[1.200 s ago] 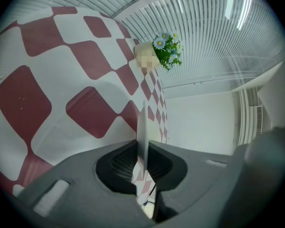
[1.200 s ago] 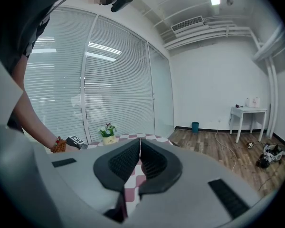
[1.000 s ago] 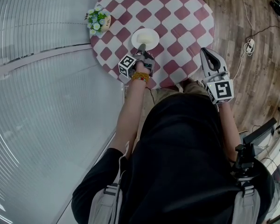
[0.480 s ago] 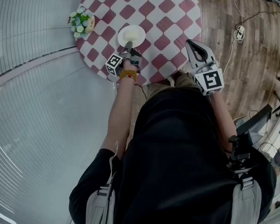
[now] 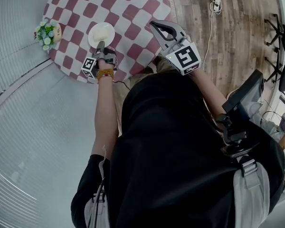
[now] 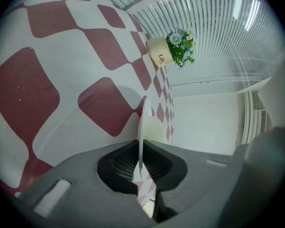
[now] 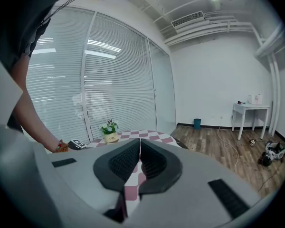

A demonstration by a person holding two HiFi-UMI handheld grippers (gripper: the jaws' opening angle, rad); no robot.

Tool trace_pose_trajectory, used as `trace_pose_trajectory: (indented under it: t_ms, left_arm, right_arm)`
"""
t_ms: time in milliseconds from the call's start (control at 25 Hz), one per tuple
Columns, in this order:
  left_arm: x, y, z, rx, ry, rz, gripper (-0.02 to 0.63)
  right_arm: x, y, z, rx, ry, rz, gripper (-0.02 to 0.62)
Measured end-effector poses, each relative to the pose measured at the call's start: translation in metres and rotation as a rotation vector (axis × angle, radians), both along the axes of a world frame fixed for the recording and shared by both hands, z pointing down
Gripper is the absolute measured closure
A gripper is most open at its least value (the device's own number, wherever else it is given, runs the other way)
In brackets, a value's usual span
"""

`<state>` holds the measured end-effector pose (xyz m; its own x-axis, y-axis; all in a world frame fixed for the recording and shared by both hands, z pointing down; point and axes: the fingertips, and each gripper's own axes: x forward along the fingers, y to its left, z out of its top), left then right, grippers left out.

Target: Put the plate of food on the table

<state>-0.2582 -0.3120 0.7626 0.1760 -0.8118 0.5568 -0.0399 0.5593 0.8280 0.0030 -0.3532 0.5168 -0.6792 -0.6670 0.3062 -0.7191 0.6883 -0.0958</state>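
Head view, table: a round table in a red-and-white checked cloth sits far and left; wooden floor lies to its right.
Head view, plate: a white plate of pale food is over the table's near left part, right of a small flower pot.
Head view, left gripper: the left gripper reaches in from the near side and meets the plate's near rim.
Head view, right gripper: the right gripper is above the table's near right edge, well apart from the plate.
Left gripper view, jaws: they are clamped on the plate's thin rim, which is seen edge-on between the pads.
Left gripper view, plate height: it is close to the cloth; whether it touches cannot be told.
Left gripper view, background: the cream pot with blue and white flowers stands farther along the table, with white blinds beyond.
Right gripper view, jaws: they are pressed together with nothing between them.
Right gripper view, background: the checked table and flower pot lie beyond the jaws. A forearm with a beaded bracelet is at left, and a white side table at far right.
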Motion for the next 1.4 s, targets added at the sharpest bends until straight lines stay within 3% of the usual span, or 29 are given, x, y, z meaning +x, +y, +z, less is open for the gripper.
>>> trace_pose_trajectory:
  t_ms: [520,680,960,1400]
  left_arm:
    - [0.0,0.012,0.006,-0.109,-0.002,0.001,0.583]
    - [0.002,0.008,0.01,-0.113,-0.013,0.028,0.583]
    - [-0.004,0.013,0.018,-0.191,-0.069,0.08,0.58]
    - [0.003,0.021,0.026,-0.291,-0.078,0.138,0.546]
  right_arm:
    - [-0.006,-0.001,-0.002,0.011,-0.028,-0.015,0.583]
    - [-0.002,-0.003,0.002,0.018,-0.031,-0.008,0.583]
    - [0.003,-0.006,0.007,0.0,-0.044,0.012,0.583]
    - [0.005,-0.004,0.001,0.022,-0.056,0.025,0.583]
